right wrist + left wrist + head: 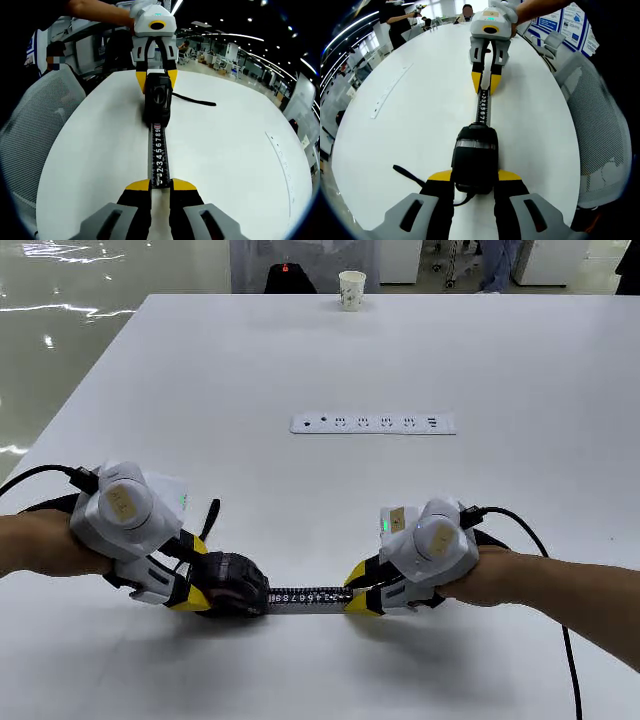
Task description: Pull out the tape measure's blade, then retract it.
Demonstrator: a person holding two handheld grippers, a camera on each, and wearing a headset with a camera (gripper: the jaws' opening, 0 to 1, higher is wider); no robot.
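A black tape measure [232, 585] rests on the white table [400, 360], and my left gripper [195, 580] is shut on its case [475, 156]. A short length of dark numbered blade [308, 596] runs rightward out of the case. My right gripper [358, 589] is shut on the blade's free end [160, 177]. In the right gripper view the case [158, 97] sits between the left gripper's yellow fingertips [141, 81]. The left gripper view has the blade [483, 106] leading up to the right gripper [486, 83]. A black wrist strap [412, 176] trails from the case.
A white power strip [372, 424] lies mid-table, beyond the grippers. A paper cup [351, 289] stands at the far edge. A mesh chair [600, 125] sits beside the table. Black cables [545, 550] trail from both grippers.
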